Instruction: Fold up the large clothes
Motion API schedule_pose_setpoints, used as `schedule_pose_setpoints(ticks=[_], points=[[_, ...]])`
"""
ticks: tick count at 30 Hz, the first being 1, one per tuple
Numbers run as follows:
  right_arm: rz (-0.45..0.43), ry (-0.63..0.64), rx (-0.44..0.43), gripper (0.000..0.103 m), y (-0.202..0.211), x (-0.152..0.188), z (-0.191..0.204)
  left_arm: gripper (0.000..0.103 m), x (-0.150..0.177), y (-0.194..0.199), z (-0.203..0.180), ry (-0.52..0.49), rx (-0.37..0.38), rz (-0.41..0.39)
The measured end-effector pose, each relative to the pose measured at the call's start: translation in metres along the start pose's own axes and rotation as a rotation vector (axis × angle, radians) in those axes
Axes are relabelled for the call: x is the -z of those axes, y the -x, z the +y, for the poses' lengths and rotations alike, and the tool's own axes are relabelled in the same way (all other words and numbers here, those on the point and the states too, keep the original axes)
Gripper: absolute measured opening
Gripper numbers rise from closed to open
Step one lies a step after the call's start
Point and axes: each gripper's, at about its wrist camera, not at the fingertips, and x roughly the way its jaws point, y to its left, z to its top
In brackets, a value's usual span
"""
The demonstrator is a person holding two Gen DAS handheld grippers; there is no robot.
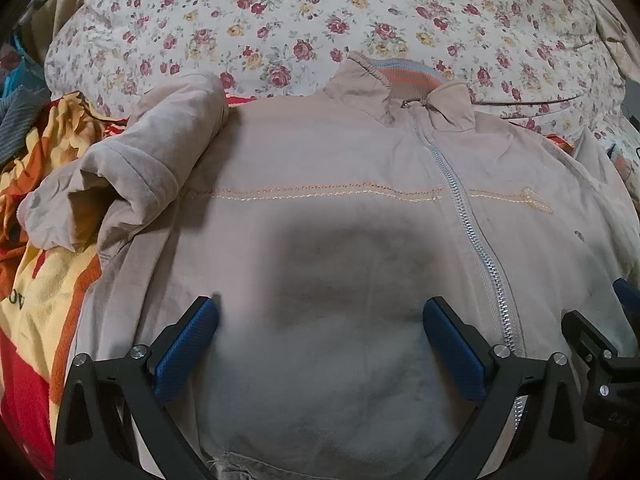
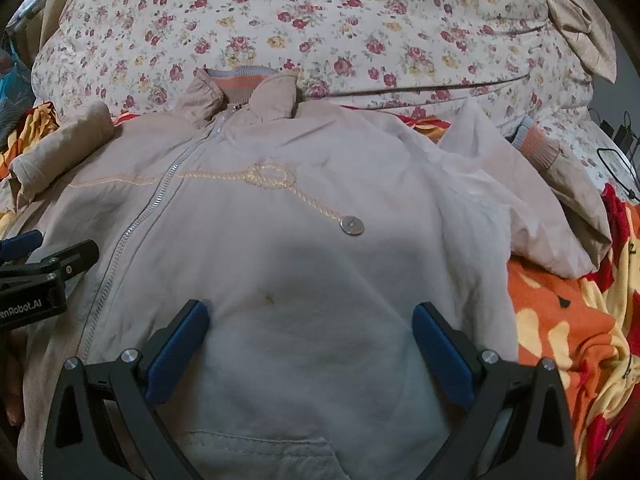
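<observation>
A beige zip-up jacket [image 1: 320, 160] [image 2: 280, 208] lies front-up on the bed, zipper [image 1: 468, 216] closed, collar [image 1: 400, 80] at the far side. Its left sleeve [image 1: 132, 172] is bunched and folded in at the left. The other sleeve [image 2: 520, 184] lies crumpled at the right, striped cuff [image 2: 536, 140] showing. My left gripper [image 1: 320, 316] hovers open over the jacket's lower left chest, nothing between its blue pads. Over the lower right chest my right gripper [image 2: 310, 316] is open too, below a metal snap button [image 2: 352, 225]. Each gripper shows at the edge of the other's view.
A floral quilt [image 1: 300, 20] rises behind the collar. An orange, yellow and red blanket [image 1: 44, 272] [image 2: 580, 320] lies under the jacket on both sides. Dark cables [image 2: 616, 160] lie at the far right. Blue and grey cloth [image 1: 16, 96] sits at the far left.
</observation>
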Motion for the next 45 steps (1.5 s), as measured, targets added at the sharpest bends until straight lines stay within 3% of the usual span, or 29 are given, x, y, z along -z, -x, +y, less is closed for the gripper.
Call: schedule_pose_setpoints(ticks=[8, 12, 14, 17, 20, 23, 25, 28, 33, 35, 36, 37, 38, 41, 45], points=[[-0.006, 0.004, -0.013, 0.103, -0.001, 0.0, -0.002, 0.101, 0.001, 0.001, 0.004, 0.011, 0.018, -0.016], [-0.008, 0.005, -0.009, 0.103, -0.001, 0.001, -0.001, 0.099, -0.001, 0.014, 0.013, 0.046, 0.12, -0.022], [-0.006, 0.008, 0.004, 0.103, -0.001, 0.001, 0.001, 0.098, -0.005, 0.043, 0.029, 0.09, 0.211, -0.058], [-0.009, 0.019, 0.027, 0.103, 0.0, 0.001, 0.005, 0.098, -0.019, 0.094, 0.068, 0.163, 0.268, -0.19], [-0.009, 0.021, 0.028, 0.103, 0.0, 0.001, 0.005, 0.098, -0.035, 0.115, 0.132, 0.252, 0.286, -0.231], [-0.006, 0.025, 0.032, 0.103, 0.0, 0.0, 0.005, 0.098, -0.043, 0.095, 0.209, 0.341, 0.221, -0.206], [-0.006, 0.029, 0.034, 0.103, -0.001, 0.001, 0.006, 0.098, -0.033, 0.06, 0.272, 0.43, 0.179, -0.168], [-0.008, 0.03, 0.031, 0.103, -0.001, 0.001, 0.006, 0.092, -0.008, 0.012, 0.331, 0.587, 0.125, -0.097], [-0.01, 0.023, 0.017, 0.103, -0.002, 0.001, 0.004, 0.09, -0.006, -0.026, 0.357, 0.744, 0.232, -0.112], [-0.011, 0.022, 0.016, 0.103, -0.003, 0.0, 0.004, 0.078, -0.015, -0.035, 0.357, 0.767, 0.218, -0.091], [-0.011, 0.022, 0.015, 0.103, -0.003, 0.0, 0.004, 0.057, -0.02, -0.035, 0.356, 0.764, 0.205, -0.076], [-0.01, 0.021, 0.013, 0.103, -0.003, 0.0, 0.004, 0.024, -0.025, -0.032, 0.353, 0.753, 0.155, -0.064], [-0.01, 0.02, 0.013, 0.103, -0.003, 0.0, 0.004, 0.014, -0.028, -0.022, 0.35, 0.737, 0.104, -0.068], [-0.011, 0.02, 0.013, 0.103, -0.002, -0.001, 0.004, 0.012, -0.042, 0.03, 0.343, 0.692, 0.018, -0.18], [-0.002, 0.017, 0.004, 0.103, -0.001, -0.002, 0.003, 0.012, -0.074, 0.113, 0.365, 0.673, -0.123, -0.374]])
